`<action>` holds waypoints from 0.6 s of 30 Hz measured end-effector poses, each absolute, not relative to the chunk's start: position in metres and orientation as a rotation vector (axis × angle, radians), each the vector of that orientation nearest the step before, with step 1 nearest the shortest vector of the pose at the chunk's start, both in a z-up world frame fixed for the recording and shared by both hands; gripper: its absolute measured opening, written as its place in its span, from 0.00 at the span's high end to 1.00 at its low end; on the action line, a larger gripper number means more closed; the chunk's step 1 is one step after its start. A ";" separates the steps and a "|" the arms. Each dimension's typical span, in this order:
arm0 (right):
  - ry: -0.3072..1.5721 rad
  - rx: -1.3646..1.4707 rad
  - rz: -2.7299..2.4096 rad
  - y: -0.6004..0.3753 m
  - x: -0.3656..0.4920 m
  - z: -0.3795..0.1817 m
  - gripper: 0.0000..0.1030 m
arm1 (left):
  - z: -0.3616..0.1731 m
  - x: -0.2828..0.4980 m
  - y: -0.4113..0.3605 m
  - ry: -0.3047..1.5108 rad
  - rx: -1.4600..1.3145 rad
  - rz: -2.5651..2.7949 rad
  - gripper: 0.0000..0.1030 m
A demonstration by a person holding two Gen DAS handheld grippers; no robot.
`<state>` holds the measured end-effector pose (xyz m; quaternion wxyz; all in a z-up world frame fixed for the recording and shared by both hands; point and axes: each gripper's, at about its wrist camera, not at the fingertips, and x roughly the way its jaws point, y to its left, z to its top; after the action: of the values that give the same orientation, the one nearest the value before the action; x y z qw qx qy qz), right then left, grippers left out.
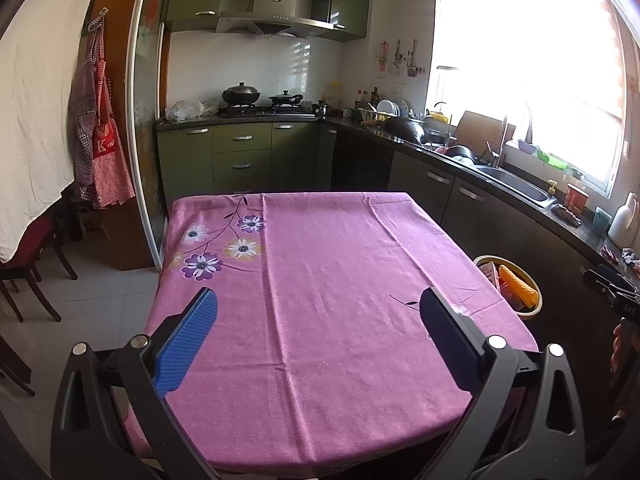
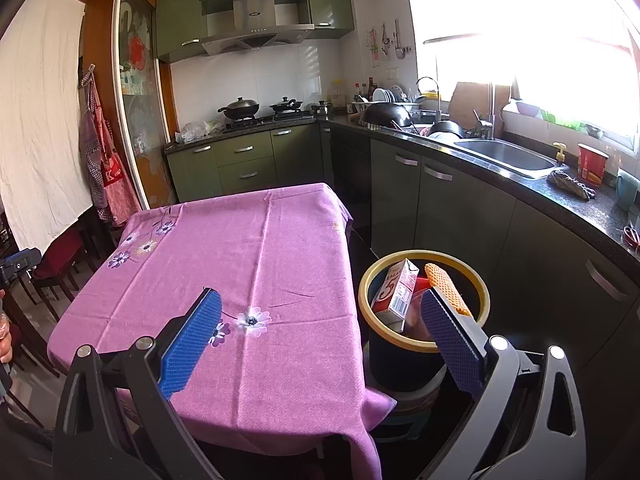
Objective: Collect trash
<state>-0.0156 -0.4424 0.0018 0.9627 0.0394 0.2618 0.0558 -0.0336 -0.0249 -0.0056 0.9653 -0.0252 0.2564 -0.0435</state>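
Gaping wide, both tongs empty: left gripper (image 1: 318, 316) over bare pink tablecloth (image 1: 340, 248), right gripper (image 2: 320, 320) straddling table edge. Trash lies ahead-right of right tongs, inside yellow-rimmed bin (image 2: 366, 280) just beside table: milk carton (image 2: 396, 292) standing tilted, orange foam net (image 2: 448, 290) leaning on rim. Judgement: carton light, stiff, crushable, so pinch flat sides; net soft, springy, featherlight, so grip mid-length. Nothing left on cloth; collecting looks finished.

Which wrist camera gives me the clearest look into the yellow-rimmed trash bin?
The right wrist view: the yellow-rimmed trash bin shows its whole opening, with carton and orange mesh inside. The left wrist view catches only part, behind the table edge.
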 end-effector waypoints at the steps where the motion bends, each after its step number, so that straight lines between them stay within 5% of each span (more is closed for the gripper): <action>1: 0.531 0.080 0.114 -0.442 -0.016 0.001 0.05 | -0.005 -0.034 -0.025 0.518 -0.050 -0.088 0.07; 18: 0.532 0.082 0.117 -0.442 -0.015 -0.001 0.05 | -0.005 -0.031 -0.030 0.521 -0.054 -0.107 0.07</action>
<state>-0.0148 -0.4420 -0.0014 0.9623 0.0407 0.2627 0.0576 -0.0313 -0.0299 -0.0051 0.9645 -0.0267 0.2575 -0.0530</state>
